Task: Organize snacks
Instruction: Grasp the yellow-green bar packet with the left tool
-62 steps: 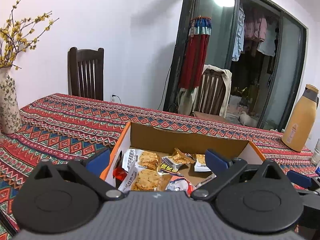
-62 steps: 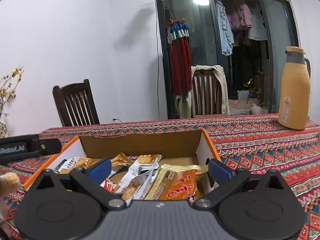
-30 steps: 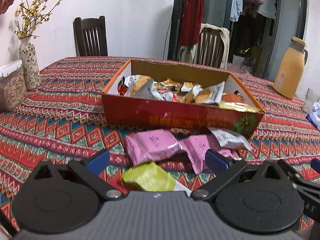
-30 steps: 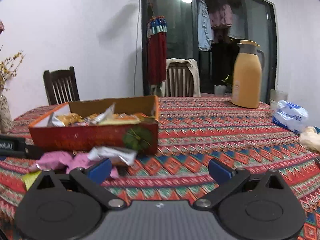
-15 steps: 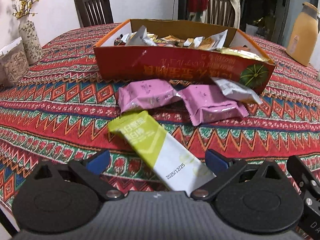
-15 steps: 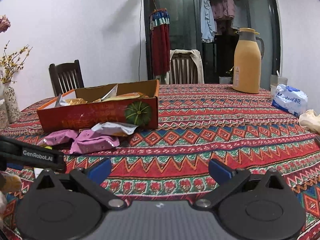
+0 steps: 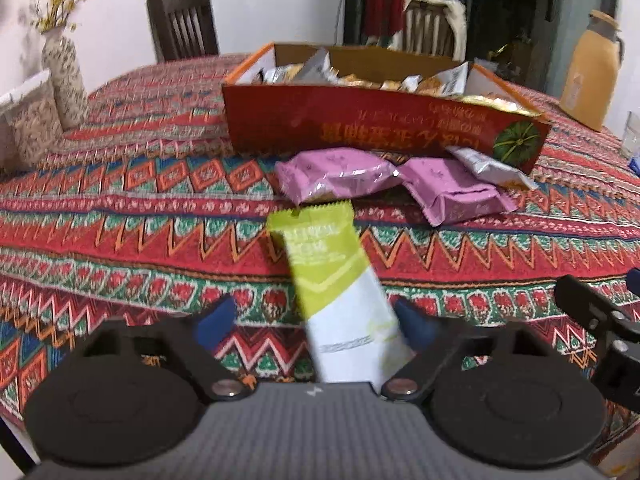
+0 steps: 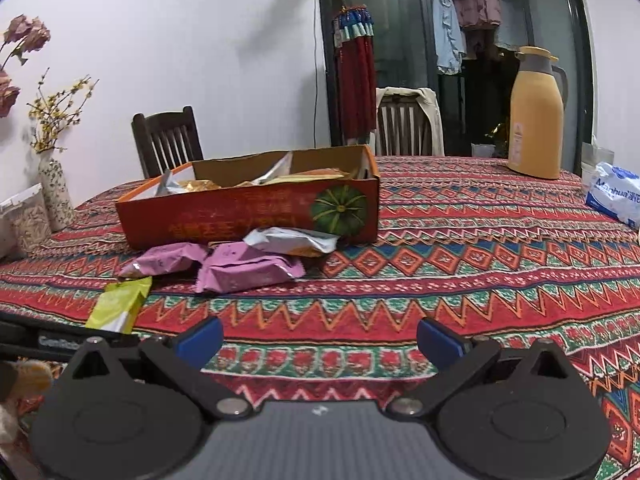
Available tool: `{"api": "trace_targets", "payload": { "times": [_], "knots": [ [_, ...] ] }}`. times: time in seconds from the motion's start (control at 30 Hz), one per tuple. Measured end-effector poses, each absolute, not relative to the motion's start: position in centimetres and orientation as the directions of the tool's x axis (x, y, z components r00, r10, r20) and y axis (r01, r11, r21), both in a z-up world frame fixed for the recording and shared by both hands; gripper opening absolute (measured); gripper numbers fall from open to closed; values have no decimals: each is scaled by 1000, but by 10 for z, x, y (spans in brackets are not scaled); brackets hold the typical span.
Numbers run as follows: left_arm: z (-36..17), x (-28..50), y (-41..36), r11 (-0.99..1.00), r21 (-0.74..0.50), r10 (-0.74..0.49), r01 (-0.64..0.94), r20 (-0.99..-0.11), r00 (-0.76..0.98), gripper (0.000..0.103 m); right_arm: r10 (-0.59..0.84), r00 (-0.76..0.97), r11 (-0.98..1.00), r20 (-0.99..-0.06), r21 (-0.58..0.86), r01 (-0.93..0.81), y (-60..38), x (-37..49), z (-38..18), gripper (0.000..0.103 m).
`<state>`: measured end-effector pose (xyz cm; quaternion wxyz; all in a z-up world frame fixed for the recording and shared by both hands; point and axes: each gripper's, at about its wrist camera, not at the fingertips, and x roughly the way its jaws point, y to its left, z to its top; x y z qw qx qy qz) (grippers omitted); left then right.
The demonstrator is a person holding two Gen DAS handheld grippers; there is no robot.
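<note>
Presently the left gripper [image 7: 316,322] is closing around the white near end of the green-and-white snack packet [image 7: 332,280], which lies on the worktop [image 7: 120,240] before the snack box [image 7: 376,128]; contact cannot be confirmed. The packet appears light, crinkly and slippery, so a mid-body hold looks safer. The right gripper [image 8: 320,338] stands wide, empty.

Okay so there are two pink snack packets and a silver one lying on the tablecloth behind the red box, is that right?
Not quite: the two pink packets and the silver packet lie in front of the red box, on the near side, not behind it. The right wrist view shows it.
</note>
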<state>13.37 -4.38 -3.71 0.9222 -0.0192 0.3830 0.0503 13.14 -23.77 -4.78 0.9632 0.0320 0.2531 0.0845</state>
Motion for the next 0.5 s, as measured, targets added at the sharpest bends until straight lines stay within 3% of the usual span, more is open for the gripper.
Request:
{"api": "trace_targets", "payload": {
  "times": [0.07,0.5],
  "knots": [
    [-35,128,-43,998,-2,49,-70,-692,720,42,182,857,983,-482,98,-154,-235,129,-45,103],
    [-20,95,-17,998,-24,25,-50,-612,790,38,202,851,979,-485,81,-186,-223,124,-41,101]
  ]
}}
